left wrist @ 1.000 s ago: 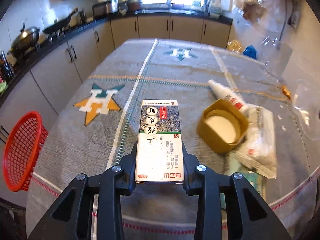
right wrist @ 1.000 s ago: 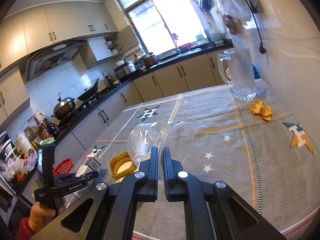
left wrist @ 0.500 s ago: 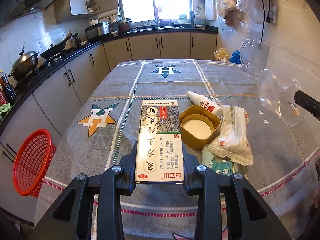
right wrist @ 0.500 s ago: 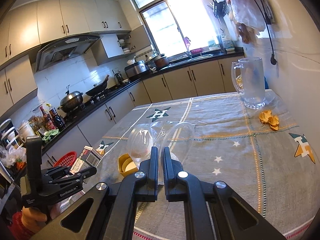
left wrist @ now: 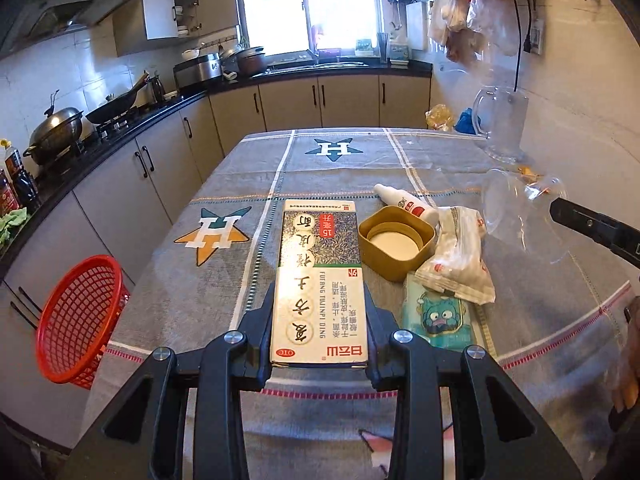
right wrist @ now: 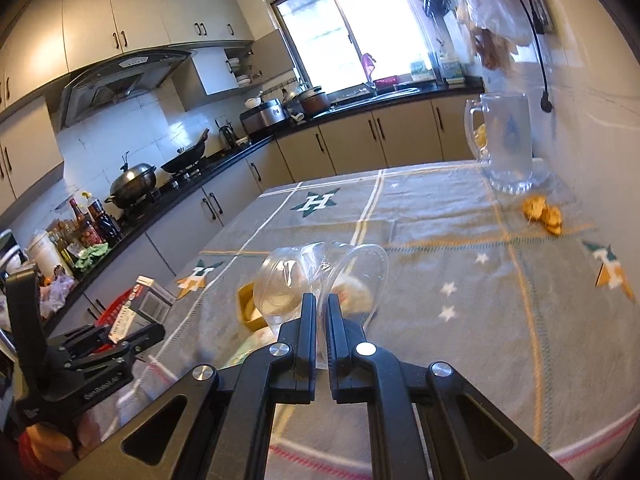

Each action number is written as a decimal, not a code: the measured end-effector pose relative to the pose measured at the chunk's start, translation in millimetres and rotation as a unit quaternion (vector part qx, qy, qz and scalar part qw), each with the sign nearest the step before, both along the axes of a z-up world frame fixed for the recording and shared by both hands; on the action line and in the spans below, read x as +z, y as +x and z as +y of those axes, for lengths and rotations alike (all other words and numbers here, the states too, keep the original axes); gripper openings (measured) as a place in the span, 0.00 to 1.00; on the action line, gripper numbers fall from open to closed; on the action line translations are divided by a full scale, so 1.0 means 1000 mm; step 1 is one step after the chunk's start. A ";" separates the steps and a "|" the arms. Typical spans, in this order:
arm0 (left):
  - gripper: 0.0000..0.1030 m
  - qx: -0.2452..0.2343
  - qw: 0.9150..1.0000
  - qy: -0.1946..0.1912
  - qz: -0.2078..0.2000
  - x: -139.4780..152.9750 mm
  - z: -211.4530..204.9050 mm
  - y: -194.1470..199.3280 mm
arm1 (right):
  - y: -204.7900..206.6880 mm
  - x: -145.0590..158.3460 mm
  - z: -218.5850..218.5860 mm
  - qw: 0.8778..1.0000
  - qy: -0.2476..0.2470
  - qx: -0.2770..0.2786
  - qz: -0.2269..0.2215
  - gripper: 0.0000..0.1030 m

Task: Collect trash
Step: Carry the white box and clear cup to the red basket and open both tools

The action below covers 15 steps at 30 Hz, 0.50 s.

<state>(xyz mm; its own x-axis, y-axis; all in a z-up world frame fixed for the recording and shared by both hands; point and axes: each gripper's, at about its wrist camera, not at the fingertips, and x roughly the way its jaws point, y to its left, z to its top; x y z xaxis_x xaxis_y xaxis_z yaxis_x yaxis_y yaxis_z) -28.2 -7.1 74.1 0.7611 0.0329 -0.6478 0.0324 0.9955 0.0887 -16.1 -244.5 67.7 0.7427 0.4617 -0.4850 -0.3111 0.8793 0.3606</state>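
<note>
A kitchen with cream cabinets, a bright window at the far end and a dark worktop with pans along the left wall surrounds a counter [left wrist: 256,184] covered by a grey cloth printed with star-and-H marks. Hanging off the near left side of the counter is a red mesh basket [left wrist: 76,316], tilted with its mouth toward the camera. At the far right stands a clear glass mug [right wrist: 506,140], with small orange scraps [right wrist: 542,214] just in front of it.

The left claw [left wrist: 320,336] is partly closed on a long medicine box [left wrist: 320,276], its two fingers pressing the box's long sides; the box sticks out ahead over the cloth, lifted clear of it. The right claw [right wrist: 318,308] is pinched tight on the thin wall of a clear plastic cup [right wrist: 320,276], held on its side in the air above the near middle of the counter.

Lying together on the cloth right of the box are a crumpled white wrapper [left wrist: 456,256], a yellow tub [left wrist: 394,242] with a white inside, a pale green packet [left wrist: 438,318] with a cartoon face, partly under the wrapper, and a small white bottle [left wrist: 404,202] on its side, which seems to touch the tub's far edge.
</note>
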 end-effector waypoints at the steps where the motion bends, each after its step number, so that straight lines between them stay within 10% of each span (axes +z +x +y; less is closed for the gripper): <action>1: 0.33 0.000 1.000 0.000 -0.002 0.001 0.002 -0.002 | -0.006 0.002 0.003 1.000 0.003 0.000 -0.001 0.05; 15: 0.33 0.017 1.000 -0.019 -0.014 0.007 0.036 -0.020 | -0.045 0.014 0.057 0.999 0.012 0.036 -0.006 0.05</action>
<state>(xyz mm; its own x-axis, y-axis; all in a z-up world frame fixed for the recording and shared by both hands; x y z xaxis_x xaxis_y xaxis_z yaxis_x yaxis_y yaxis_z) -48.5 28.5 81.3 0.7780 0.0357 -0.6273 -0.0045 0.9987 0.0512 -60.8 -188.0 81.3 0.7125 0.5259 -0.4645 -0.3774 0.8453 0.3782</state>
